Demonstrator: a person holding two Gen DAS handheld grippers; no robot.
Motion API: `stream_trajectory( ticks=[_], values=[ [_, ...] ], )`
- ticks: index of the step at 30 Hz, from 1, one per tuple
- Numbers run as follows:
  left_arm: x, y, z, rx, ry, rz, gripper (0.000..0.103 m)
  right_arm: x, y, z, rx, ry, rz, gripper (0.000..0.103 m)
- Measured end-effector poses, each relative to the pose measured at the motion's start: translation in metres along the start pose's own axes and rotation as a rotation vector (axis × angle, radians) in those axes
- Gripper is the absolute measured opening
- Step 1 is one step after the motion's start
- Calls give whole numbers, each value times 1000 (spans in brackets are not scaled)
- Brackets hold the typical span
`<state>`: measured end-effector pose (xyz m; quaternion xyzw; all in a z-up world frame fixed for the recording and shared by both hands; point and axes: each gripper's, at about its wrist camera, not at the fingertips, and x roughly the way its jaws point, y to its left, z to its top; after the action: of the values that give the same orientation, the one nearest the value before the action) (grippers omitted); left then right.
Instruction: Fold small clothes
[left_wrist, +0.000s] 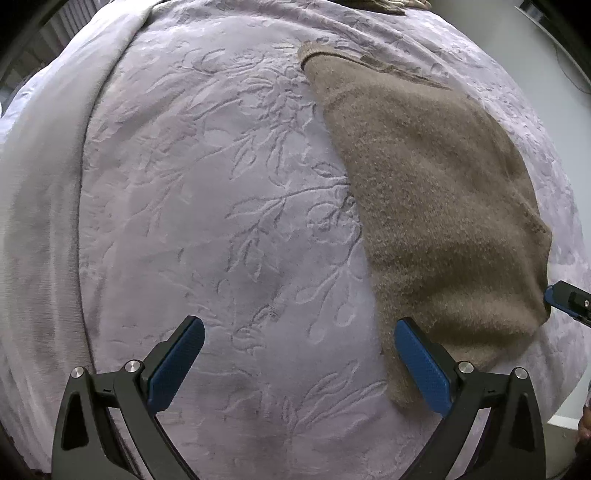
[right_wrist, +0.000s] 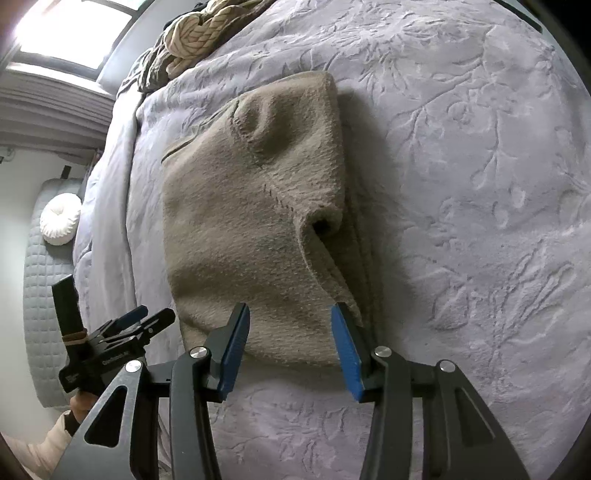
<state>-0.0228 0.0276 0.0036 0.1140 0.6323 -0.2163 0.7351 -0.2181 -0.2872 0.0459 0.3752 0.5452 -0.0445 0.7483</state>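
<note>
Looks mostly done to me: the fuzzy tan knit garment (right_wrist: 255, 221) lies on the lilac embossed bedspread (right_wrist: 461, 184), already doubled over into a compact shape, maybe one tidy-up fold left. Right gripper (right_wrist: 290, 347) hangs over its near edge, jaws about half apart, pads not pinching anything. Left gripper (left_wrist: 299, 365) hovers wide open over bare spread, one finger just beside the garment's edge, holding nothing. Count: one garment being folded, two grippers, one bunched pile of cream and grey cloth (right_wrist: 192, 40) at the far end.

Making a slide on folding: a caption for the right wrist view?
Right claw open above the near edge of a folded tan knit garment on a lilac embossed bedspread.
</note>
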Motion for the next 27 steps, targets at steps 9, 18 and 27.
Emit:
stream_trajectory(
  ticks=[9,18,27],
  values=[
    [-17,17,11,-49,-62,-8,103,-9,-3,12,-15,-42,-3,74],
    [-22,18,30,-92,-88,-20,103,-5,-18,48,9,-52,29,74],
    [-6,15,55,-141,-62,-110,103,14,-27,75,13,-25,71,74]
  ],
)
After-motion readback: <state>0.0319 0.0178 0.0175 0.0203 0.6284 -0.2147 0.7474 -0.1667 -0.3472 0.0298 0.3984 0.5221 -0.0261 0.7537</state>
